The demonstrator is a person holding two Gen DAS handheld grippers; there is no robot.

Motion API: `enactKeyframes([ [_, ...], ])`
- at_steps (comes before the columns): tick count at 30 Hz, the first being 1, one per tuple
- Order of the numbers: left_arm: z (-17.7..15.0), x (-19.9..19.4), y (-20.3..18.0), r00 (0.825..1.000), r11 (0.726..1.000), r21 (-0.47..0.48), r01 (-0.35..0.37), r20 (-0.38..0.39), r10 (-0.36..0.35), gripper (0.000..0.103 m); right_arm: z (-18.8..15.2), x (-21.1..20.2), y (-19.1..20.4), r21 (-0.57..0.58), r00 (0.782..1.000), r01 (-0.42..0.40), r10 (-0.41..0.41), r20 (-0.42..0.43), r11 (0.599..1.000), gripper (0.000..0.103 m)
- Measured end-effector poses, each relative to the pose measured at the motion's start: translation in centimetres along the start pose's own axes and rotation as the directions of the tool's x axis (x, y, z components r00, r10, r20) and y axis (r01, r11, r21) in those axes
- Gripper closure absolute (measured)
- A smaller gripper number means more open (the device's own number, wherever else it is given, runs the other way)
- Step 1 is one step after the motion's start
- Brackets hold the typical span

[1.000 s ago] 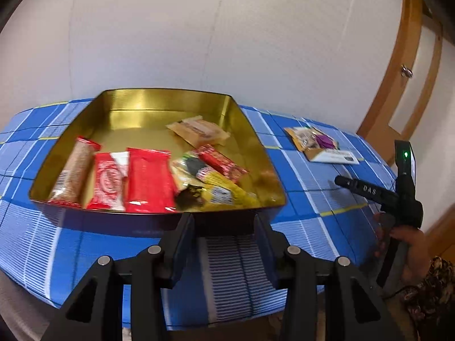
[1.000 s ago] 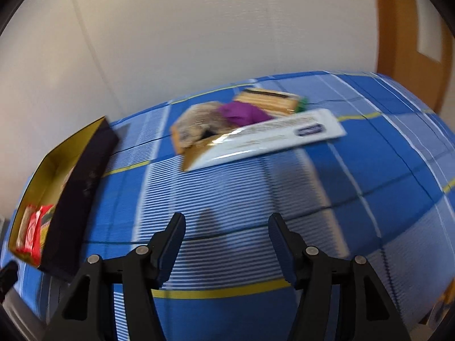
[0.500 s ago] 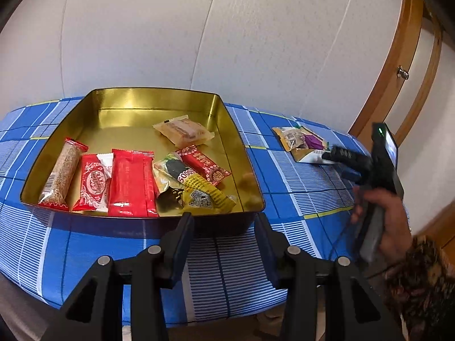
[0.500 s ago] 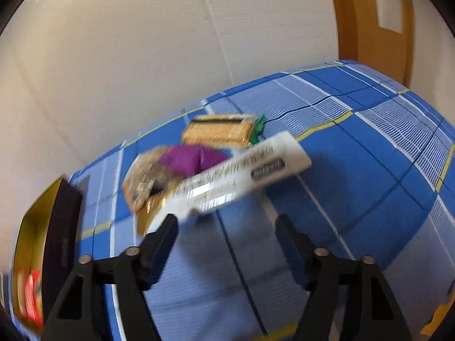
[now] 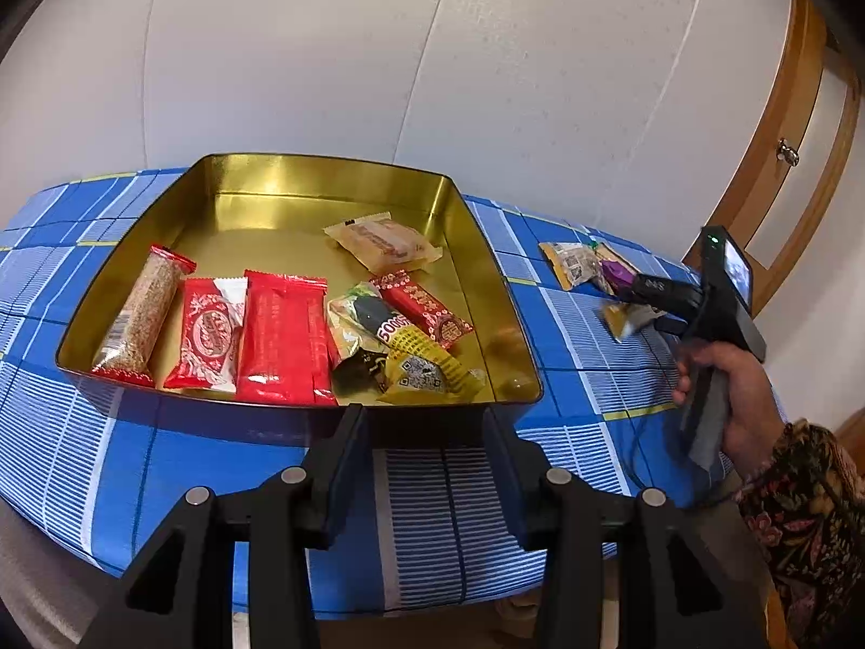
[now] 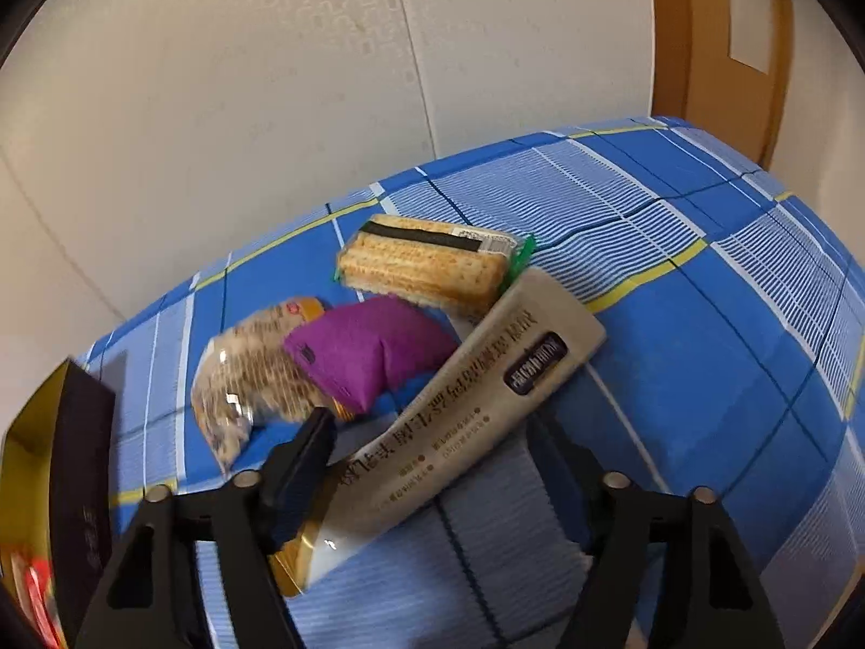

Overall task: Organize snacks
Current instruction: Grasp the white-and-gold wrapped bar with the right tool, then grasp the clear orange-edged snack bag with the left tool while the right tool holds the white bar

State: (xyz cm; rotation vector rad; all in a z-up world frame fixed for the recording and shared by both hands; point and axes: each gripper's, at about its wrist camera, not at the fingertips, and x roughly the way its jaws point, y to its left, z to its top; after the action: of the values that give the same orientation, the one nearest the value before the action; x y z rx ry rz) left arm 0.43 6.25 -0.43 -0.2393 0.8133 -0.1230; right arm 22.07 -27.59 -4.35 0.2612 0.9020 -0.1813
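A gold tin (image 5: 486, 249) on the blue checked tablecloth holds several wrapped snacks, among them a red packet (image 5: 278, 335). My left gripper (image 5: 424, 422) is open and empty, just in front of the tin's near wall. To the right lie loose snacks: a long white-and-gold packet (image 6: 459, 422), a purple pouch (image 6: 373, 349), a cracker pack (image 6: 427, 262) and a clear nut bag (image 6: 243, 378). My right gripper (image 6: 432, 432) is open, its jaws either side of the white-and-gold packet's near half. It also shows in the left wrist view (image 5: 649, 297) over that pile.
The tin's dark outer wall (image 6: 81, 487) stands at the left of the right wrist view. The table (image 5: 567, 465) ends close in front of my left gripper. A wall runs behind the table and a wooden door frame (image 5: 778, 173) stands at the right.
My right gripper has moved forward and down onto the loose snack pile, so the white-and-gold packet now lies between its jaws. The left gripper has held its place by the tin.
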Motion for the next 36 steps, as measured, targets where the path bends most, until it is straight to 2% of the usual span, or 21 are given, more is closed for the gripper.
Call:
enactKeyframes([
  [10, 0.0, 0.6, -1.9, 1.0, 0.999, 0.047, 0.018, -0.016, -0.017, 0.058, -2.6, -2.7, -3.2, -0.115, 0.991, -0.133, 0.134, 0.009, 0.984, 0.062],
  [17, 1.4, 1.5, -4.6, 0.999, 0.992, 0.118, 0.036, -0.024, -0.033, 0.058, -4.1, -3.8, -4.2, -0.085, 0.987, -0.145, 0.15, 0.05, 0.986, 0.071],
  [19, 2.1, 2.0, -5.7, 0.998, 0.989, 0.142, 0.053, -0.033, -0.048, 0.058, -4.1, -3.9, -4.6, -0.067, 0.99, -0.125, 0.13, 0.064, 0.99, 0.072],
  [21, 2.8, 2.6, -6.9, 0.998, 0.984, 0.166, 0.063, -0.034, -0.058, 0.058, -4.1, -4.2, -4.9, -0.062, 0.992, -0.091, 0.096, 0.084, 0.994, 0.078],
  [24, 4.1, 3.7, -8.8, 0.996, 0.974, 0.21, 0.08, -0.05, -0.071, 0.058, -4.0, -4.5, -5.7, -0.041, 0.994, -0.04, 0.044, 0.098, 0.998, 0.079],
  [28, 5.9, 5.9, -11.3, 0.995, 0.956, 0.282, 0.085, -0.081, -0.064, 0.058, -3.7, -4.3, -6.3, -0.012, 0.994, -0.061, 0.062, 0.089, 0.998, 0.079],
  [34, 8.4, 9.9, -14.0, 0.986, 0.944, 0.311, 0.112, -0.153, -0.067, 0.058, -3.6, -4.2, -6.4, -0.012, 0.993, -0.071, 0.072, 0.089, 0.997, 0.078],
  [36, 9.2, 11.6, -15.3, 0.982, 0.93, 0.35, 0.115, -0.18, -0.053, 0.053, -3.7, -4.2, -6.5, -0.007, 0.993, -0.079, 0.079, 0.089, 0.997, 0.077],
])
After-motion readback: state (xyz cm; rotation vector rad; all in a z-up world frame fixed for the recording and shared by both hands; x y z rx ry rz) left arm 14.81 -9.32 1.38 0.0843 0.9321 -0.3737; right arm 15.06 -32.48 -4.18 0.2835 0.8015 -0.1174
